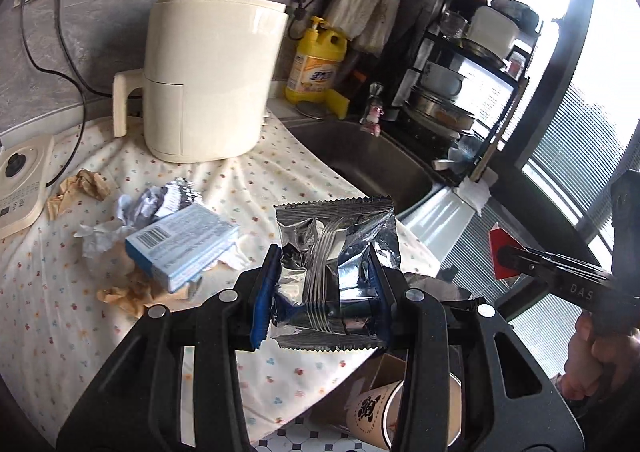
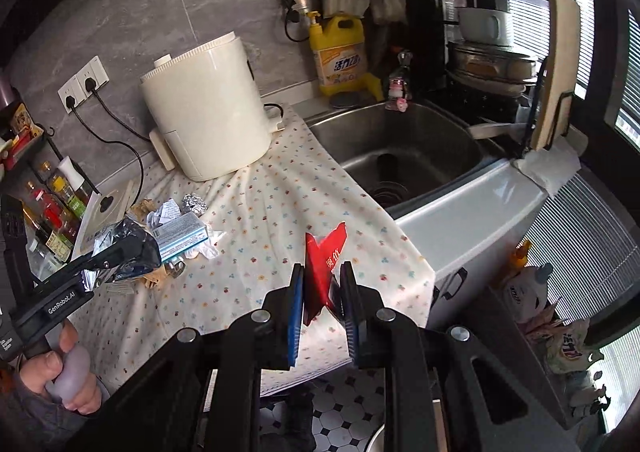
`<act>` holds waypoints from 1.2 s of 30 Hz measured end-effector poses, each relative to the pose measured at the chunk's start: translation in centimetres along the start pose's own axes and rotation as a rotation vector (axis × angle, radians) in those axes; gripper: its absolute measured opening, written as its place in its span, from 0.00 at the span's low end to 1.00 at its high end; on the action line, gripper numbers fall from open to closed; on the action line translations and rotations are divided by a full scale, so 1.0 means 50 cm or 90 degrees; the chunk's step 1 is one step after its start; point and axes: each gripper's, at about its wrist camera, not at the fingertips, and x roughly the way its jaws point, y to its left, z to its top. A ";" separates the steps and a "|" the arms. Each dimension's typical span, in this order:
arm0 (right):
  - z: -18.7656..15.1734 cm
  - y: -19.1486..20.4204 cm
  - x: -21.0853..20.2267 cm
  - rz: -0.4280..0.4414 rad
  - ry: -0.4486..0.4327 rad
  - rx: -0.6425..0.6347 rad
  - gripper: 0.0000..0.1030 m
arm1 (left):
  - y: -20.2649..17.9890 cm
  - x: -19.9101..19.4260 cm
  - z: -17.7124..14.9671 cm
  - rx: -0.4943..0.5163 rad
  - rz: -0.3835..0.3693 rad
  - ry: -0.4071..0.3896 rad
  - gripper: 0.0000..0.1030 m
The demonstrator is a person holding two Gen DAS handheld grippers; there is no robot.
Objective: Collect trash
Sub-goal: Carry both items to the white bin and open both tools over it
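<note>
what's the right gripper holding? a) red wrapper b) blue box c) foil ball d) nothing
a: the right gripper is shut on a red wrapper; the blue box and foil ball lie on the cloth.

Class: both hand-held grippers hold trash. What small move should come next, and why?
Probably lower the left hand-held gripper toward the paper cup below the counter edge and release the silver wrapper; the cup's mouth looks open.
</note>
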 end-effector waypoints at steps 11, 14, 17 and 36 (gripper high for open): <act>-0.107 -0.165 -0.078 -0.041 0.012 0.086 0.19 | -0.187 0.054 -0.064 0.072 -0.065 0.063 0.39; -0.147 -0.208 -0.088 -0.050 0.028 0.112 0.19 | -0.231 0.073 -0.092 0.086 -0.080 0.087 0.39; -0.187 -0.244 -0.096 -0.057 0.043 0.131 0.20 | -0.272 0.092 -0.127 0.099 -0.091 0.115 0.39; -0.417 -0.381 -0.104 -0.047 0.157 0.169 0.46 | -0.390 0.188 -0.367 0.110 -0.089 0.259 0.39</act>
